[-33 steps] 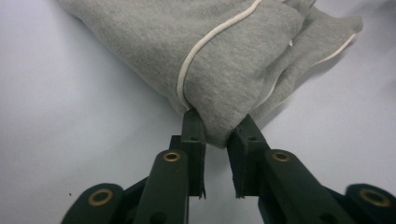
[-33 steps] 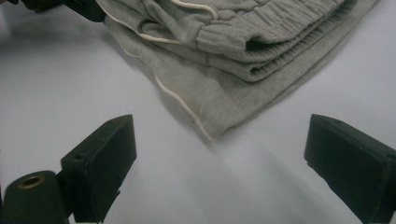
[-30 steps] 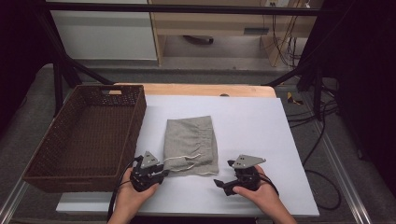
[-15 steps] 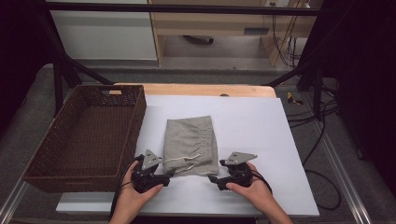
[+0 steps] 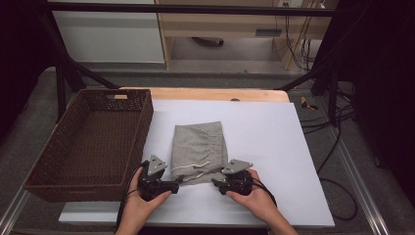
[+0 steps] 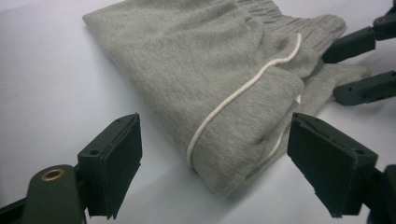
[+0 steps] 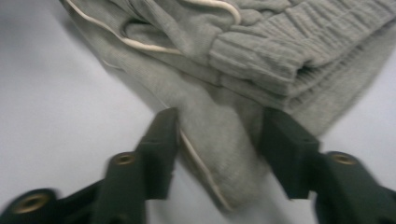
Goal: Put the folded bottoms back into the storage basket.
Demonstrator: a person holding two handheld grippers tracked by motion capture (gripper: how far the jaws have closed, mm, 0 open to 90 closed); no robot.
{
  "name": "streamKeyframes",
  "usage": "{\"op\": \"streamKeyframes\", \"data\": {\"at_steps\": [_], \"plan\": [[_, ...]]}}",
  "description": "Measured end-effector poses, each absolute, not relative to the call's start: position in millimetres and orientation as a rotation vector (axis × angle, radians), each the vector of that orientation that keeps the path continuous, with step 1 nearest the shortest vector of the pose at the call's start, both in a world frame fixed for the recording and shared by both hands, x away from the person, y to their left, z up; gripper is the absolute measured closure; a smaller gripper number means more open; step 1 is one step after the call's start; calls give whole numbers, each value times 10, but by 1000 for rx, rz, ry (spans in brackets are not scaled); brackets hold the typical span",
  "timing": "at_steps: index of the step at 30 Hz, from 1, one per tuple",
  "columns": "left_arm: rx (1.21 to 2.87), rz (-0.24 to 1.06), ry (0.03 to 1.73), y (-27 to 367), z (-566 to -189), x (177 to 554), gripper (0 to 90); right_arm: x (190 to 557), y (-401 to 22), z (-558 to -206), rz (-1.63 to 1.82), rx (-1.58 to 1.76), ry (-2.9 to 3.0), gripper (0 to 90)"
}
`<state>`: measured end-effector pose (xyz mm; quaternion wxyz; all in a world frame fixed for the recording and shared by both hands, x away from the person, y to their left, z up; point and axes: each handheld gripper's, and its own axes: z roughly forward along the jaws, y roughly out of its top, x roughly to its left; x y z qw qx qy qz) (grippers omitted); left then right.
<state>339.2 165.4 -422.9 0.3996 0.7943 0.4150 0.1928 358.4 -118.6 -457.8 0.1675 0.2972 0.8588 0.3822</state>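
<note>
Folded grey shorts [image 5: 198, 147] with a white drawstring [image 5: 193, 168] lie on the white table top. My left gripper [image 5: 179, 180] sits at their near left corner. In the left gripper view its jaws [image 6: 215, 135] stand wide apart, having just been opening. The folded corner [image 6: 224, 154] lies between them untouched. My right gripper [image 5: 216, 182] is at the near right corner. Its jaws [image 7: 219, 126] have just been closing on either side of a loose flap of cloth [image 7: 219, 140], which does not look squeezed. The right gripper's jaws [image 6: 355, 65] also appear beyond the shorts.
A brown wicker basket [image 5: 139, 142] stands open at the table's left, close to my left hand. White table top [image 5: 264, 132] stretches right of and behind the shorts. A wooden strip [image 5: 210, 94] runs along the far edge.
My right gripper has slid left to the shorts' near right corner and its jaws have narrowed. My left gripper has stayed put and its jaws have spread apart.
</note>
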Motion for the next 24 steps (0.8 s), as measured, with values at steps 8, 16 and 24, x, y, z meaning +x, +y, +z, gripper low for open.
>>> {"op": "streamKeyframes", "data": {"at_steps": [8,16,24], "plan": [[1998,491,1058,1678,-4222,3402,183,3580,-1190,-4574,1073,816,2413,776],[1998,486,1048,1656,-4222,3394,183,3571,-1229,-4558,1126,820,2457,837],[2003,481,1042,1646,-4223,3385,179,3438,-1255,-4516,1150,833,2501,840]]}}
